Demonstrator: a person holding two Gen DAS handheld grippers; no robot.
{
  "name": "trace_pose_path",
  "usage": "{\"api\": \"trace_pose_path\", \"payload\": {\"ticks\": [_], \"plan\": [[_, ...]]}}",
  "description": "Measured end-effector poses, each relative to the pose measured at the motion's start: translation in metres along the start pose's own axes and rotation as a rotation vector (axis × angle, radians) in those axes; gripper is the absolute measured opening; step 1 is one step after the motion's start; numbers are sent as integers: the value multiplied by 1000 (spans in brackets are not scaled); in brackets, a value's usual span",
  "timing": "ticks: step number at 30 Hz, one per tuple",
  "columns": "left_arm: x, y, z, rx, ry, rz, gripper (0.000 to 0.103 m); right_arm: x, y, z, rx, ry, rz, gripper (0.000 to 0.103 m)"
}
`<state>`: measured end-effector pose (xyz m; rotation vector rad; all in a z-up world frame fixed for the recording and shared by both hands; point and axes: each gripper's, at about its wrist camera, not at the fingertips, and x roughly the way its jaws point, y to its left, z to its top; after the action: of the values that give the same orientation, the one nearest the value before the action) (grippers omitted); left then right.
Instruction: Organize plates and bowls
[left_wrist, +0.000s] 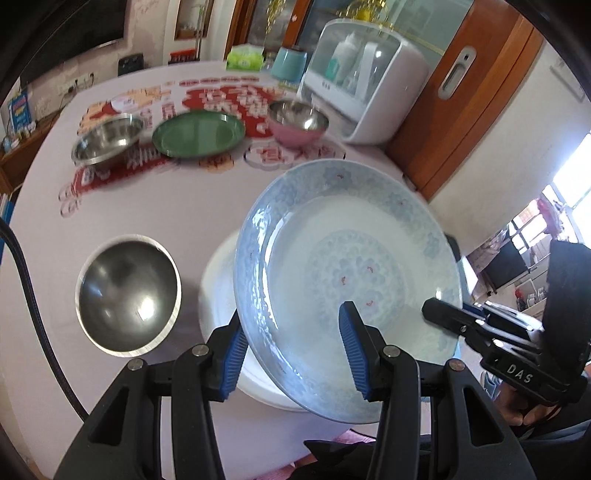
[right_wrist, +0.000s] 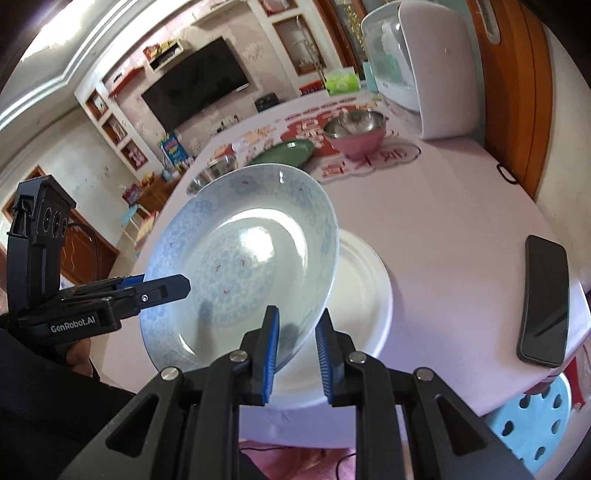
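While both grippers clamp opposite edges of the blue-patterned plate (left_wrist: 343, 291), it hangs tilted above the white plate (right_wrist: 360, 280) on the table (left_wrist: 177, 206) — the left gripper (left_wrist: 295, 350) partly closed on its rim, the right gripper (right_wrist: 297, 354) nearly shut on it. Beyond sit a steel bowl (left_wrist: 127, 295), then a green plate (left_wrist: 199, 133) between a second steel bowl (left_wrist: 107, 142) and a pink bowl (left_wrist: 297, 123).

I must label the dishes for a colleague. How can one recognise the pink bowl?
Find the white cabinet at the table's far side. The pink bowl stands just before it, beside the green plate. Only it is pink outside; the other bowls are bare steel.
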<state>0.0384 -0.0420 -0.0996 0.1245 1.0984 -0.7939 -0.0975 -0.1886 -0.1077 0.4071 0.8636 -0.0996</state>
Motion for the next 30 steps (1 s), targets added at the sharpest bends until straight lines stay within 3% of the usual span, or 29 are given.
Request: {"api": "trace_pose_path", "payload": {"ticks": [9,24,30], "plan": [[41,-1,-20,-110,59,67,46,24,-17,-1,-73,87,8,19],[65,8,-22,-260,65,201,46,64,-20,8,-209,219,53,20],[73,12,-23,-285,87,236,46,75,-19,9,-250,261,29,22]]}}
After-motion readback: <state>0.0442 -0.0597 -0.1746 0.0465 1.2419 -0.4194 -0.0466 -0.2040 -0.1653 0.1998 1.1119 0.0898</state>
